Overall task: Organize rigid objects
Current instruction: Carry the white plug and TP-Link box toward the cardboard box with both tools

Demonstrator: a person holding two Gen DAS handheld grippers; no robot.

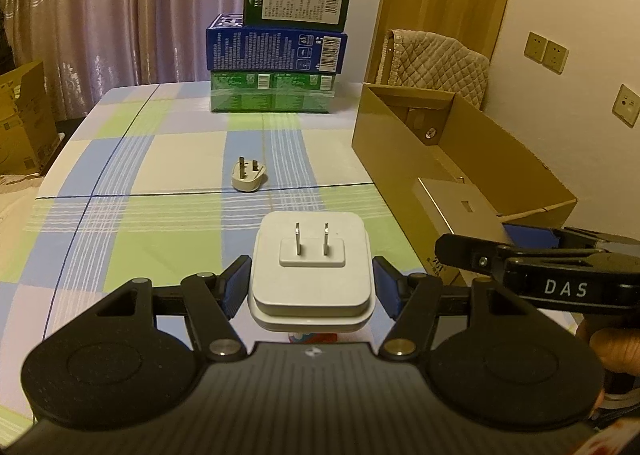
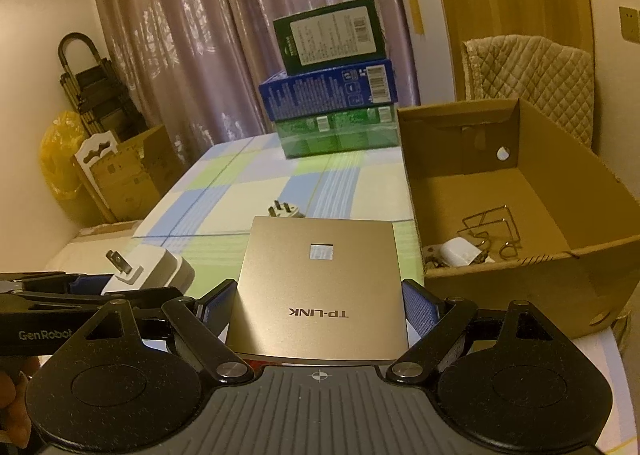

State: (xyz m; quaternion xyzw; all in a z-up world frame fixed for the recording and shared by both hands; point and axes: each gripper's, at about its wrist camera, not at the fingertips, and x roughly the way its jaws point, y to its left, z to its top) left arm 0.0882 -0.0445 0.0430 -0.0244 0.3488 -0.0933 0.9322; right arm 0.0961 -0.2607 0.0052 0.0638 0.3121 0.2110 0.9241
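Observation:
My left gripper (image 1: 312, 283) is shut on a white square power adapter (image 1: 311, 275) with two flat prongs facing up, held above the checked tablecloth (image 1: 160, 183). My right gripper (image 2: 318, 307) is shut on a flat grey TP-LINK panel (image 2: 320, 279), held just left of the open cardboard box (image 2: 516, 183). The same adapter (image 2: 150, 267) shows at the lower left of the right wrist view, and the right gripper (image 1: 532, 251) shows at the right of the left wrist view. A small beige three-pin plug (image 1: 249, 176) lies on the cloth farther ahead.
A stack of green, blue and dark boxes (image 1: 278, 55) stands at the table's far edge. Inside the cardboard box lie a white charger (image 2: 460, 251) and a wire frame (image 2: 492, 231). A padded chair back (image 1: 436, 59) rises behind it. Cartons (image 2: 128, 171) sit on the floor to the left.

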